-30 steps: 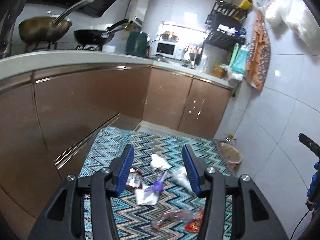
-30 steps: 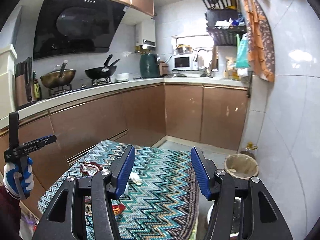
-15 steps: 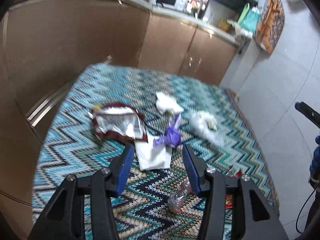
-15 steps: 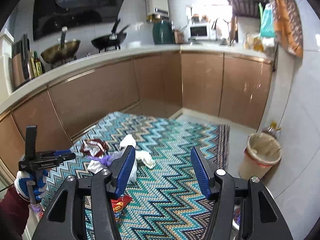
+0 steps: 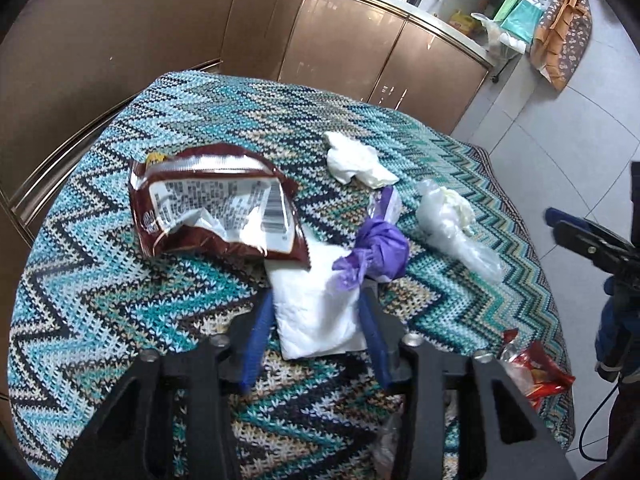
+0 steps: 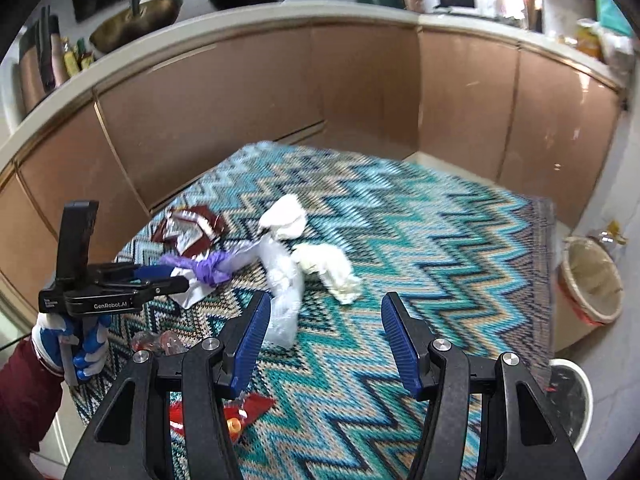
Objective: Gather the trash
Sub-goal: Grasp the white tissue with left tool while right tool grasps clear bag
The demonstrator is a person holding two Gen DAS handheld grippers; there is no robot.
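Trash lies on a zigzag-patterned tablecloth (image 5: 120,304). My left gripper (image 5: 316,296) points down at a flat white napkin (image 5: 316,320). Its jaws are closing with the napkin between the blue pads. A purple plastic wad (image 5: 380,252) lies just past the fingertips, and a brown snack wrapper (image 5: 216,208) beyond it to the left. Farther off are a crumpled tissue (image 5: 356,160) and a clear bag (image 5: 448,220). My right gripper (image 6: 326,304) hangs open and empty above the cloth, near the clear bag (image 6: 284,288) and a tissue wad (image 6: 332,268).
A red wrapper (image 5: 536,376) lies near the table's right edge, also seen under my right gripper (image 6: 248,412). A lined wicker bin (image 6: 592,280) and a white bucket (image 6: 568,396) stand on the floor to the right. Brown cabinets (image 6: 240,112) run behind the table.
Both grippers dropped and tilted down toward the table. The left one moved in over the white napkin and its jaws narrowed. The right jaws kept their width.
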